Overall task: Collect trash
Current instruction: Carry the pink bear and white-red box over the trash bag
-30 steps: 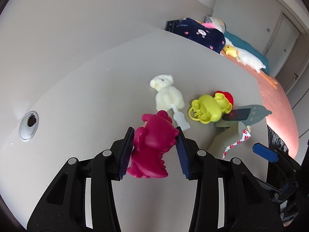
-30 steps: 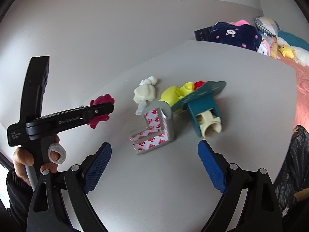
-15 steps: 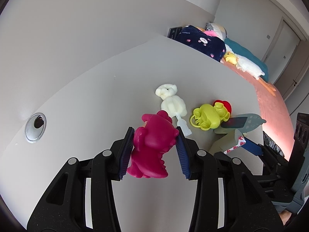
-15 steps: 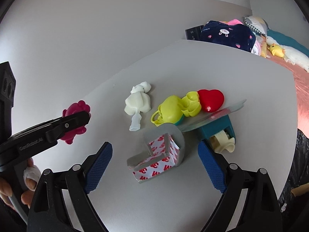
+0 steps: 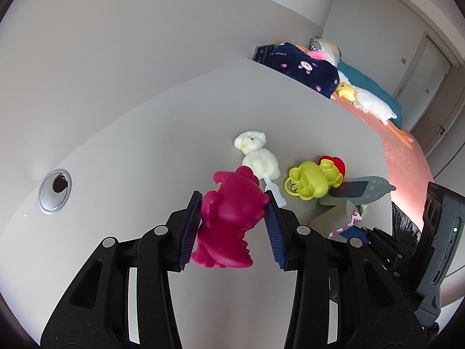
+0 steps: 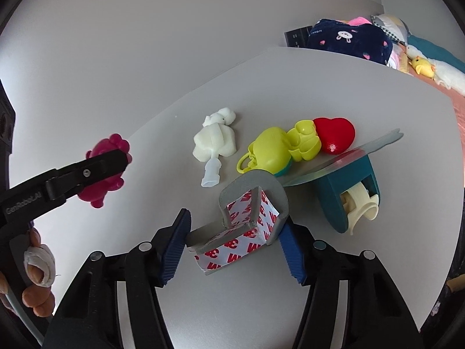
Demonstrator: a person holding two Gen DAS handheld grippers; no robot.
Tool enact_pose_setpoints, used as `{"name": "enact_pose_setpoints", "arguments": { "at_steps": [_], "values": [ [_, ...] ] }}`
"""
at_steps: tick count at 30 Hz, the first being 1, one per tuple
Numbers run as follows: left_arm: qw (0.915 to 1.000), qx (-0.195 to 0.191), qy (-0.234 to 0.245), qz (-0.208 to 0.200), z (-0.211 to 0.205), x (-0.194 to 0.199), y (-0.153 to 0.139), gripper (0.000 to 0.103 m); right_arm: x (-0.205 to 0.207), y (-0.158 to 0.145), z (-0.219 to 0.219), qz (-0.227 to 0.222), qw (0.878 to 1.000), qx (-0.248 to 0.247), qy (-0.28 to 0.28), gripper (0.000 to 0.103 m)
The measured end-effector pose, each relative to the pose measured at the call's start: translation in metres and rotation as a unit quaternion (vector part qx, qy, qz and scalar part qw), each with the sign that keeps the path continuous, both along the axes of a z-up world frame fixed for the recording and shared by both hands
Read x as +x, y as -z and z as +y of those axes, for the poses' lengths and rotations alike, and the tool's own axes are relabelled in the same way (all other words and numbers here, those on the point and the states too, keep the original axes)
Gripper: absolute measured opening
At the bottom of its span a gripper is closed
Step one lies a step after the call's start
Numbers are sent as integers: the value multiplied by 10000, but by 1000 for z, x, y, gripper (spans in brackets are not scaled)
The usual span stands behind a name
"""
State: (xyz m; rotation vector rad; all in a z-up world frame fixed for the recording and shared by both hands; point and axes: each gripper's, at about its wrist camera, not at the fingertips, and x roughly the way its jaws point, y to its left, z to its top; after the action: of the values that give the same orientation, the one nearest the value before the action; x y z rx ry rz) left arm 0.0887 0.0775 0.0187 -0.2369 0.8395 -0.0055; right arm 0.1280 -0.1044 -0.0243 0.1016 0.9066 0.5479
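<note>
My left hand-held gripper (image 5: 234, 226) is clamped on the magenta plastic dinosaur-shaped toy (image 5: 229, 224), both blue pads pressed to its flanks. The toy's long axis runs along the fingers, head end pointing toward the far edge of the white table (image 5: 130, 151); I cannot tell whether its base touches the surface.

My right hand-held gripper (image 6: 232, 244) is closing around the grey foam corner guard lined with red-and-white adhesive backing (image 6: 247, 224). The guard lies between the pads near the table's near edge, its open side facing me and its long arm angled toward the near-left. The right pad is partly hidden behind the foam, so contact there is hard to judge; the left pad stands just beside the guard's end.

Beyond it, toward the middle of the table, lie a white plush-like bear figure (image 6: 216, 142), a lime-green plastic frog-shaped case (image 6: 279, 148) and a red glossy heart (image 6: 334, 133). A dark teal tape dispenser (image 6: 345, 192) sits toward the right edge, under a thin grey card (image 6: 348, 157). In the left view my right tool blocks most of the guard.
</note>
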Motion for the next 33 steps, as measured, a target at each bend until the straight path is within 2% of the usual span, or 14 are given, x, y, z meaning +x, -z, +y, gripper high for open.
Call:
{"name": "enact_pose_setpoints", "arguments": {
  "at_steps": [14,33],
  "values": [
    [9995,131,282,-76,-25,-3,-6,42,-26,-19,-35,-236,9995,199,49,60],
    [9922,440,1150,-205,-99,-16,-9,42,-48,-34,-122,-418,9965,158,703,60]
  ]
}}
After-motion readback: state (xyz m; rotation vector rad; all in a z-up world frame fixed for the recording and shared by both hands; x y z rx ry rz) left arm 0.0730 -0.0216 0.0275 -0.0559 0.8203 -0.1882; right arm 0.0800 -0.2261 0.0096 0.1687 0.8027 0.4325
